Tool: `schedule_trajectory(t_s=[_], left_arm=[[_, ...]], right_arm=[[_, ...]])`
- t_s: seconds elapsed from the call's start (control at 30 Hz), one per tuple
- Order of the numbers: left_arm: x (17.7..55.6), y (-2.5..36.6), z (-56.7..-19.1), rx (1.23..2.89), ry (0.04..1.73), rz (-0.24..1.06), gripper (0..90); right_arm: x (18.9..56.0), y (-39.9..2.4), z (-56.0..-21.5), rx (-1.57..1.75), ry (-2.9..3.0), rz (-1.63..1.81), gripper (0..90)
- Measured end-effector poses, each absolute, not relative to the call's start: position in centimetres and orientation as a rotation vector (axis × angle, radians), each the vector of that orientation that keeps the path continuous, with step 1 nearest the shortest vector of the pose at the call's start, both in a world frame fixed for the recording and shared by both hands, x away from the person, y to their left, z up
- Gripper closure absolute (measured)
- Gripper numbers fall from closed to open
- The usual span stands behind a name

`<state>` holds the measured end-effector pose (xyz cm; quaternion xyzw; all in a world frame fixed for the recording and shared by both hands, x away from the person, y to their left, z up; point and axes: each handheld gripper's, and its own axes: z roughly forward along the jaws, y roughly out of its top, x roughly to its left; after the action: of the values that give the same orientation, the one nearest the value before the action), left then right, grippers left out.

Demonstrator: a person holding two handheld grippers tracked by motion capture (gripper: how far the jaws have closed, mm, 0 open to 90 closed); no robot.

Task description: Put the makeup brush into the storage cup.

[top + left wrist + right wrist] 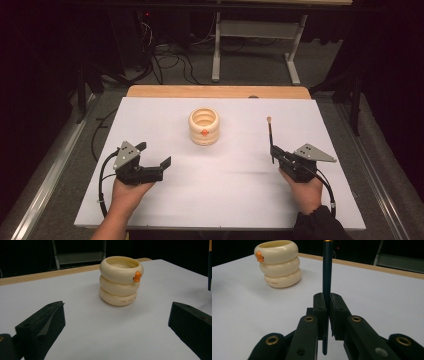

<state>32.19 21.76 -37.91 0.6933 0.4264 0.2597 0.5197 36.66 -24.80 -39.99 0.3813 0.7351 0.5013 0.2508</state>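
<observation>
Pinching a slim dark brush [270, 136], pale tip toward the table's [150, 210] far edge: right gripper [274, 151]. Left gripper [152, 155] released, holding nothing.

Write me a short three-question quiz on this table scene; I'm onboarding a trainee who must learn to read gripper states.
1. True or false: the right gripper is shut on the brush.
2. How do the jaws of the left gripper stand? A) wide apart with nothing between them B) closed on the cup C) closed on the brush
3. What orange detail sits on the cream ringed cup, and on which ring?

Key
1. True; its pads clamp the dark handle.
2. A.
3. A small orange beak-like knob on the top ring.
</observation>
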Motion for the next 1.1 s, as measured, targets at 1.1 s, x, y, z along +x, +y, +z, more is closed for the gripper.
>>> schedule_trajectory(t_s=[1.1], left_arm=[[35.8, 13.9, -37.9, 1.716, 0.888, 0.537, 2.1]], right_arm=[[36.4, -24.5, -39.4, 1.02, 1.977, 1.366, 86.5]])
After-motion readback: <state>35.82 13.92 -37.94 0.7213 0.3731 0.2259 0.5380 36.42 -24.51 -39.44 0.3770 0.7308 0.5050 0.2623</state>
